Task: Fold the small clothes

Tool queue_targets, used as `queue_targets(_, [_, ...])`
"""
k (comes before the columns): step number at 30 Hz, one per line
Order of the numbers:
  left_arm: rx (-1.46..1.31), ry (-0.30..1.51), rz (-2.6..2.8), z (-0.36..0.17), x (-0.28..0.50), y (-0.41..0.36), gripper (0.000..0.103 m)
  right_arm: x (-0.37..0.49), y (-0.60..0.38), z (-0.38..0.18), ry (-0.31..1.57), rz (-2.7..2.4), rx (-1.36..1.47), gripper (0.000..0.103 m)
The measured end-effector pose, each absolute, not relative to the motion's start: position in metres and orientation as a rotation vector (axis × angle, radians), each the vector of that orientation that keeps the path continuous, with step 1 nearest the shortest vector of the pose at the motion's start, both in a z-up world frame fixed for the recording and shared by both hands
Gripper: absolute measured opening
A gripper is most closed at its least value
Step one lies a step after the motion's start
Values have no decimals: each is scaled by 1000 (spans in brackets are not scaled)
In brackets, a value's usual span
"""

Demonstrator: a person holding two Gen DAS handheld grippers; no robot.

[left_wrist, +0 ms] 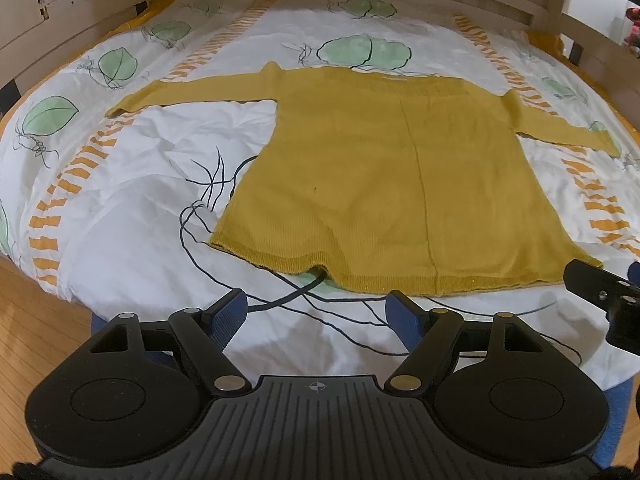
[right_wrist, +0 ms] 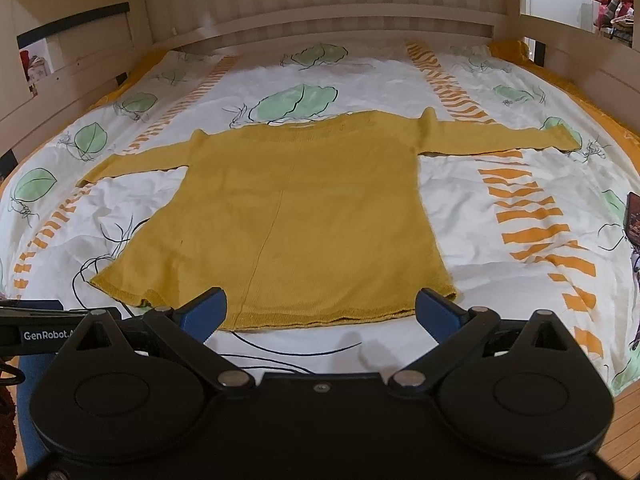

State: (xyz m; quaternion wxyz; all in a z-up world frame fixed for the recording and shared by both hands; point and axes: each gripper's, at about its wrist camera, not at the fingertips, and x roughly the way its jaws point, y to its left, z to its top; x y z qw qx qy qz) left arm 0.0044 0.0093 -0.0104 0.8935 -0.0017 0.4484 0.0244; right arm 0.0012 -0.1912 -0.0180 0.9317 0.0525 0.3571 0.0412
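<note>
Left gripper [left_wrist: 316, 312]: my fingers spread wide, nothing between them, tilted down over the near edge of the bed [left_wrist: 120, 208]. Right gripper [right_wrist: 320, 312]: fingers likewise released and empty, angled down just short of the hem. Mustard sweater [left_wrist: 400, 168] lies flat on the leaf-print duvet, hem toward me, both sleeves stretched out sideways. Wooden bed frame [right_wrist: 320, 12] behind.

Both fisheye views are evenly and softly lit, with no glare. The bedspread [left_wrist: 132, 208] reads bright white, and faint shadows fall just under the sweater [left_wrist: 384, 184] hem at 6 o'clock. Straight bed rails [right_wrist: 320, 24] bow strongly towards the rims. Corners vignette to black. Focus is sharp centrally, softer at the edges.
</note>
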Motion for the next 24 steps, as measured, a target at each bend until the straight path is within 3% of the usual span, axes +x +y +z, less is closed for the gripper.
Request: queue_targets(24, [8, 971, 13, -27, 36, 16, 75, 36, -185, -42, 887, 191, 159, 100])
